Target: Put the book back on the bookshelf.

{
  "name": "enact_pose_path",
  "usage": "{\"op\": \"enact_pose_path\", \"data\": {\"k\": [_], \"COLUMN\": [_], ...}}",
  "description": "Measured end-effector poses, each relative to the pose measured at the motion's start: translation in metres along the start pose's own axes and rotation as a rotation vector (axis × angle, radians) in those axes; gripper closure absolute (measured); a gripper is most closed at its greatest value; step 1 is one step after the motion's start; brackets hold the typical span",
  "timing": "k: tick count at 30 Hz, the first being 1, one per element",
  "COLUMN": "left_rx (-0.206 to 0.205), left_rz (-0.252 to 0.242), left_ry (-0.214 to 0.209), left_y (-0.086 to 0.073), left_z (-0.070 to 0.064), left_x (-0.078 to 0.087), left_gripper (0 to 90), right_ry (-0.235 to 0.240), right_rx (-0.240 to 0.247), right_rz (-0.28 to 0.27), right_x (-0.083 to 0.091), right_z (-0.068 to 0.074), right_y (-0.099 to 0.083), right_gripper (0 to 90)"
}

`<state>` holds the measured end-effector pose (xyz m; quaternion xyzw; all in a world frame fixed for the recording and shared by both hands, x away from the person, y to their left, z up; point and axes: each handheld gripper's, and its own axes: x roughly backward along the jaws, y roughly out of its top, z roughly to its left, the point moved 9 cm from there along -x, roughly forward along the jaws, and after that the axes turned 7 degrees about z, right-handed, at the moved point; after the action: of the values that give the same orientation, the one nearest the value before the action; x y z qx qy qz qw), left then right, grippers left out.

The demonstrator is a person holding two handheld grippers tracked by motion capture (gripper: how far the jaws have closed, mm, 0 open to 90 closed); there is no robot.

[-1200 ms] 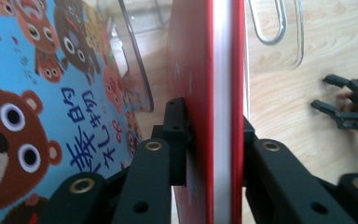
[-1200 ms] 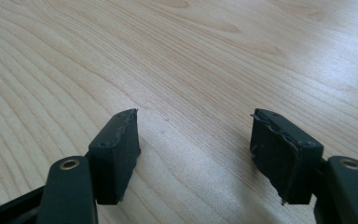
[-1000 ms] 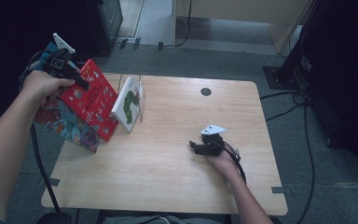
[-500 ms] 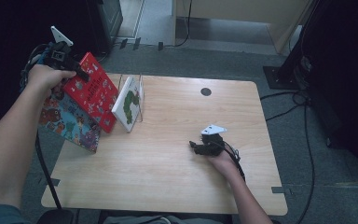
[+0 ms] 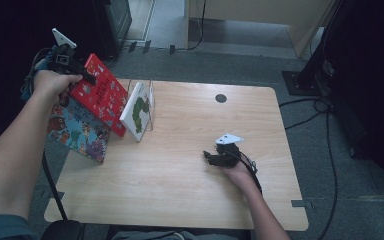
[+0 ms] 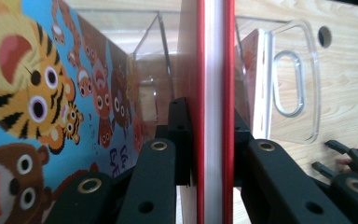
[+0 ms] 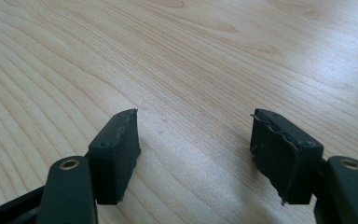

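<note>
On the bench [image 5: 180, 190], the rack [image 5: 149, 107] could be knocked if the red book [image 5: 100, 95], clamped in the left gripper [image 5: 82, 77], is swung wide; the right gripper [image 5: 211, 158] rests unclenched.

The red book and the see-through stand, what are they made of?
The red book looks like glossy card covers around white paper pages, seen edge-on in the left claw. The see-through stand seems to be clear acrylic or similar plastic: shiny edges, wood showing through.
</note>
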<state>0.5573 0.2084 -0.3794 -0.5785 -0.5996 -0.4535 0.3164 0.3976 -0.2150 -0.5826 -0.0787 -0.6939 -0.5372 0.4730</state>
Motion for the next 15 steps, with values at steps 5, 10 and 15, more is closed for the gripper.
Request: {"op": "enact_pose_path", "data": {"k": [5,10,15], "left_rx": [-0.008,-0.007,-0.012], "left_rz": [0.004,-0.004,-0.009], "left_ry": [0.019,0.019,0.013], "left_y": [0.000,0.000,-0.001], "left_z": [-0.002,-0.001,-0.002], "left_x": [0.001,0.007,0.013], "left_gripper": [78.0,70.4,62.6], "right_ry": [0.000,0.000,-0.001], "right_rx": [0.000,-0.001,-0.001], "right_rz": [0.000,0.000,0.000], "right_x": [0.000,0.000,0.000], "right_z": [0.000,0.000,0.000], "right_y": [0.000,0.000,0.000], "right_gripper": [32.3,32.3,32.3]}}
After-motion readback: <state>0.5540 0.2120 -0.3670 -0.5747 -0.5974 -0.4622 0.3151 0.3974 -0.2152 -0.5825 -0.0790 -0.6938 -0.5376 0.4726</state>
